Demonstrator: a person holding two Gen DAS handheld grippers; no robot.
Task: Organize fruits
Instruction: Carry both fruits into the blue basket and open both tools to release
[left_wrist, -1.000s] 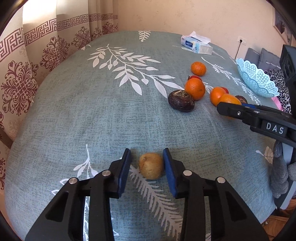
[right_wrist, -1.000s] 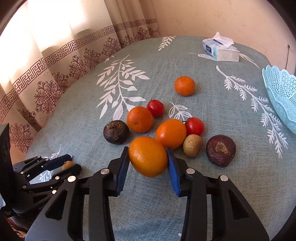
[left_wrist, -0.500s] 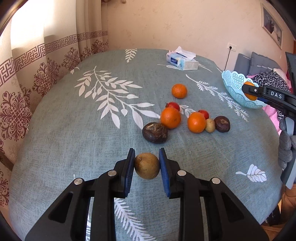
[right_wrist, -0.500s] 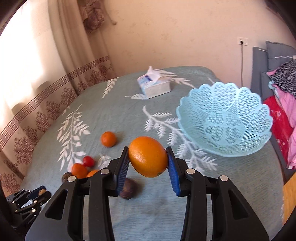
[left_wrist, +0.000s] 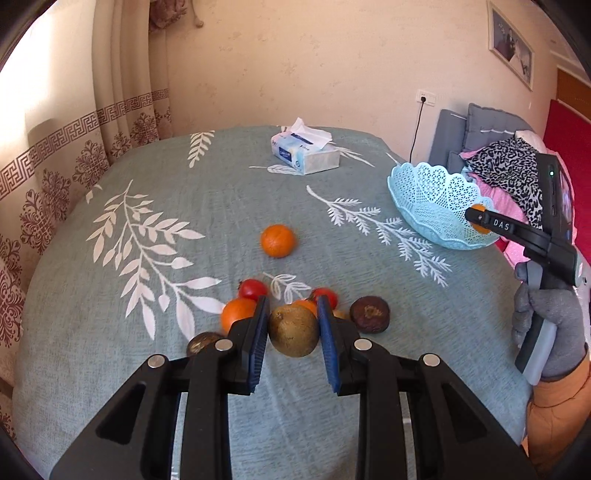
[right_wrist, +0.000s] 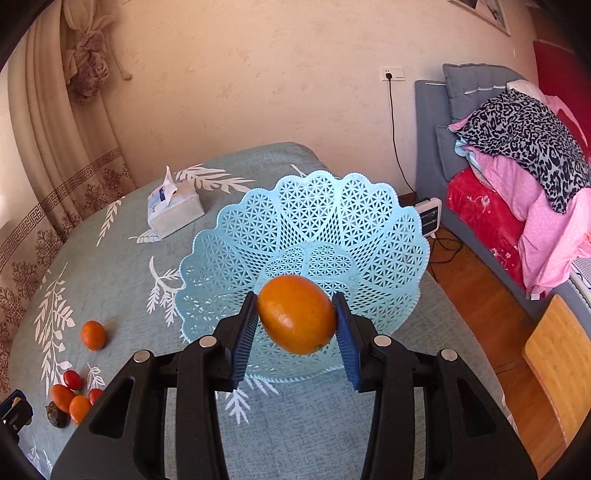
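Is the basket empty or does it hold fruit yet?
Empty. The right wrist view shows only bare lattice inside the basket; the orange hangs over it between the right gripper's jaws.

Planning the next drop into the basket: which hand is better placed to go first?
Right. The right gripper holds its orange over the blue basket; the left gripper holds a brown fruit above the fruit pile, away from the basket.

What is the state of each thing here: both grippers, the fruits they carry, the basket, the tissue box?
Left gripper: shut on brown fruit, lifted.
Right gripper: jaws just widening; large orange between them, above basket.
Blue basket: upright, empty.
Tissue box: open, tissue sticking out.
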